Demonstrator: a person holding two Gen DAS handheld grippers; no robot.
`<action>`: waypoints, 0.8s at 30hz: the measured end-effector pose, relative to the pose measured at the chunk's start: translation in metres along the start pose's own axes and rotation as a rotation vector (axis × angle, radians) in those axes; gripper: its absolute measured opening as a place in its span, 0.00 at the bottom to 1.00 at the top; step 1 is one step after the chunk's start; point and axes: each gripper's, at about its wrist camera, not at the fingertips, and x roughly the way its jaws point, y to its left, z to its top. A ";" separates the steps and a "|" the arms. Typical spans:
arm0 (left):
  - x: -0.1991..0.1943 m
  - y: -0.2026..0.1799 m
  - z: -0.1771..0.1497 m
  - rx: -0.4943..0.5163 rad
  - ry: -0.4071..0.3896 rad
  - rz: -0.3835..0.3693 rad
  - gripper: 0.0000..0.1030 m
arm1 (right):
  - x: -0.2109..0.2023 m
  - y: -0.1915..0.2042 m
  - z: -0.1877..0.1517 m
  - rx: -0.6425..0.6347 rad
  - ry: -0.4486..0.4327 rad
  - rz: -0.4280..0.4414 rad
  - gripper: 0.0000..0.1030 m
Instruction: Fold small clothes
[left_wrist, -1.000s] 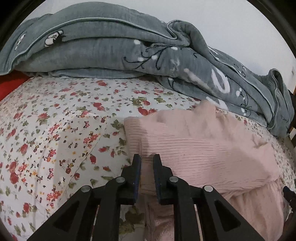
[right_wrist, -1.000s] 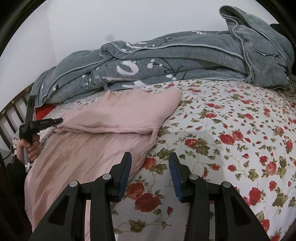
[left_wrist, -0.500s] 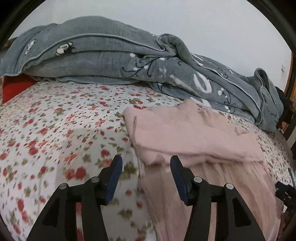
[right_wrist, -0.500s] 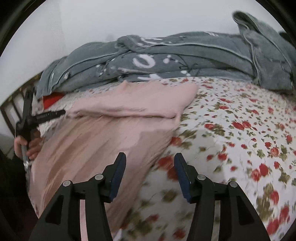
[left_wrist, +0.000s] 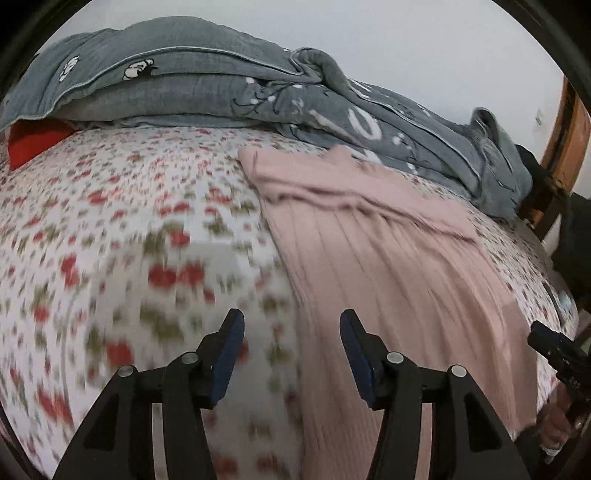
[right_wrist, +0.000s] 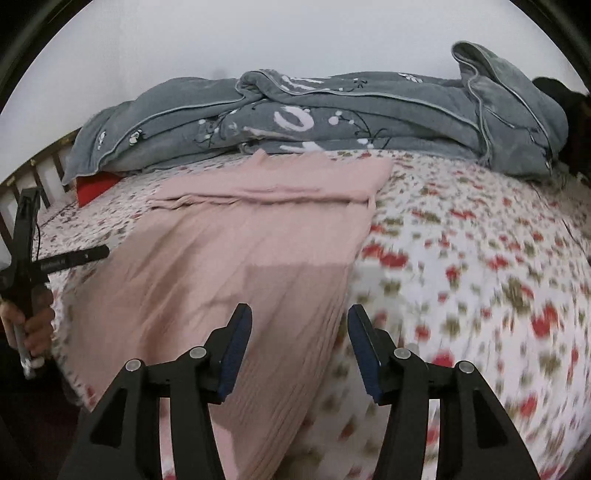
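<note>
The bed's floral sheet (left_wrist: 110, 229) fills most of both views, white with red flowers and pretty smeared with blur close to the claws. Way out ahead of both claws, along the far side by the wall, a big grey blanket (left_wrist: 207, 85) is heaped up in a long bunch. Tucked under its end, far off to the left of the left claw, there's a bit of red cloth (left_wrist: 29, 142).

The pink ribbed garment (right_wrist: 229, 266) is laid flat on the sheet, its far part folded back on itself into a band near the blanket. It runs from right in front of the right claw up and away to the left; from the left claw it sits ahead and to the right, its near edge passing just under the right-hand finger.

Left gripper (left_wrist: 291, 345): jaws spread wide, holding nothing, hanging over the sheet right at the garment's left edge. Right gripper (right_wrist: 300, 341): also spread wide and empty, straddling the garment's right edge. Each claw shows up at the edge of the other's view, gripped in a bare hand (right_wrist: 31, 325).
</note>
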 end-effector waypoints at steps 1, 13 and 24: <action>-0.005 -0.003 -0.009 0.001 0.012 0.001 0.54 | -0.006 0.002 -0.008 -0.002 0.001 0.004 0.52; -0.036 -0.037 -0.082 0.021 0.072 0.023 0.61 | -0.016 0.015 -0.068 0.016 0.026 0.022 0.58; -0.026 -0.069 -0.093 0.011 0.012 0.190 0.44 | -0.003 0.057 -0.091 -0.140 -0.016 -0.075 0.19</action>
